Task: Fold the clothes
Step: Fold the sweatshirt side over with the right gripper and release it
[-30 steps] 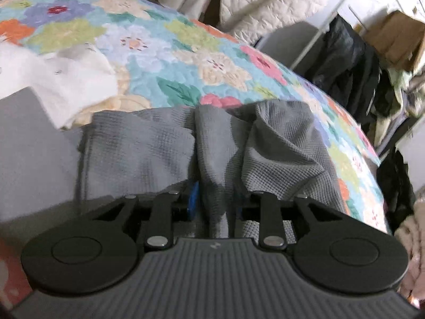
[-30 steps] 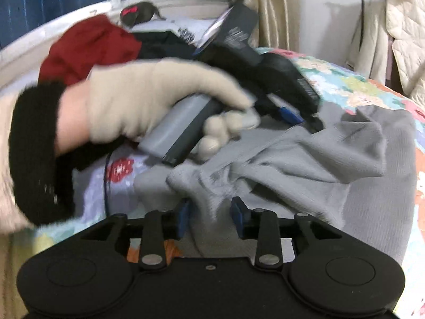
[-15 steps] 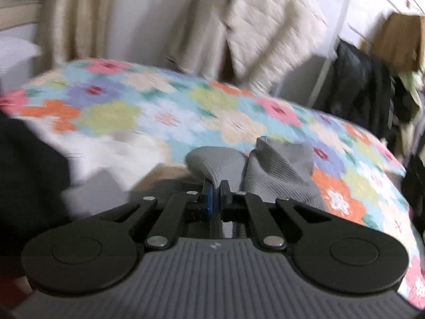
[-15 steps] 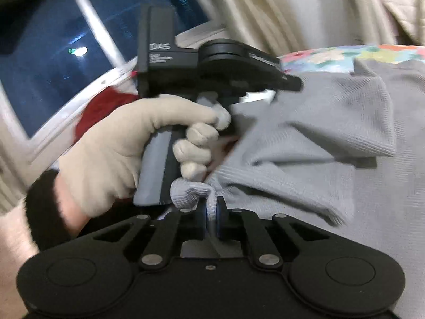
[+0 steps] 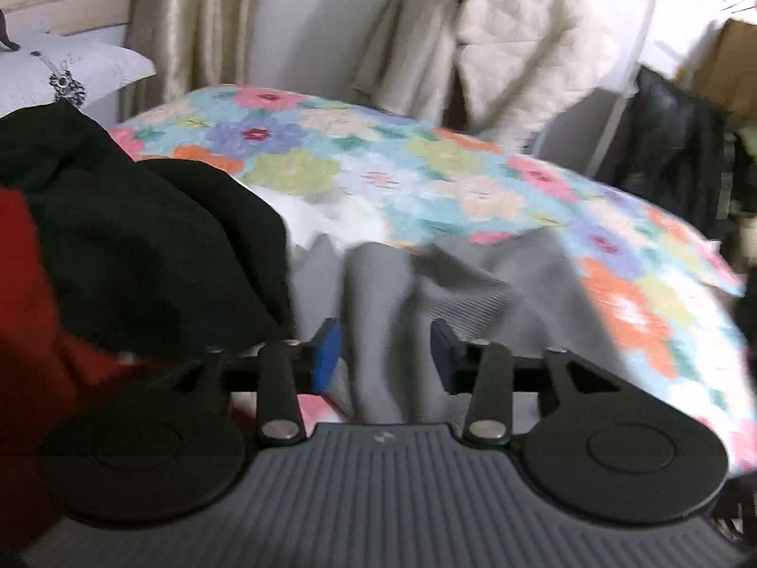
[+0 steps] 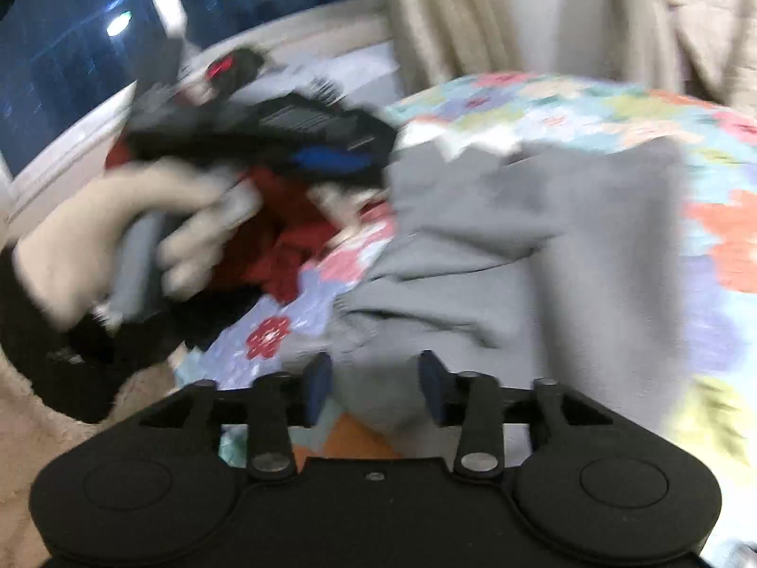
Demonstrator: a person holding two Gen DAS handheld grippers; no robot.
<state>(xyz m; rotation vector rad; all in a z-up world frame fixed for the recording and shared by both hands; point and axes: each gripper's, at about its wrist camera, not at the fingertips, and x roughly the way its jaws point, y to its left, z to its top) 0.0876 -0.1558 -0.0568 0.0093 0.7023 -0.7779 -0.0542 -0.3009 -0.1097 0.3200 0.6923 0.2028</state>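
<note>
**Trainee:** Grey knit fabric fills the space ahead of both tools. Where exactly does it lie?

**Instructor:** The grey garment (image 6: 544, 236) rests on the floral quilt (image 5: 426, 175). In the left wrist view, a ridge of it runs straight between the fingers of the left gripper (image 5: 384, 350). In the right wrist view, a bunched edge sits between the fingers of the right gripper (image 6: 374, 386), and the rest spreads forward and to that tool's right.

**Trainee:** State of the tongs?

**Instructor:** Both sets stand wide. The blue pads are clear of the cloth on either side, so neither tool holds anything.

**Trainee:** What lies to the side?

**Instructor:** A black garment (image 5: 142, 246) and a red garment (image 5: 23, 331) are heaped to the left of the left tool. The gloved hand (image 6: 109, 236) carrying that tool appears ahead-left of the right one.

**Trainee:** How should the operator handle this step well?

**Instructor:** Both views are blurred, and whether a fold has just been laid or a grip is coming cannot be settled. In either case, the operator should keep the pads from snagging the knit, work only on edges, and keep the heap clear of the grey piece.
</note>
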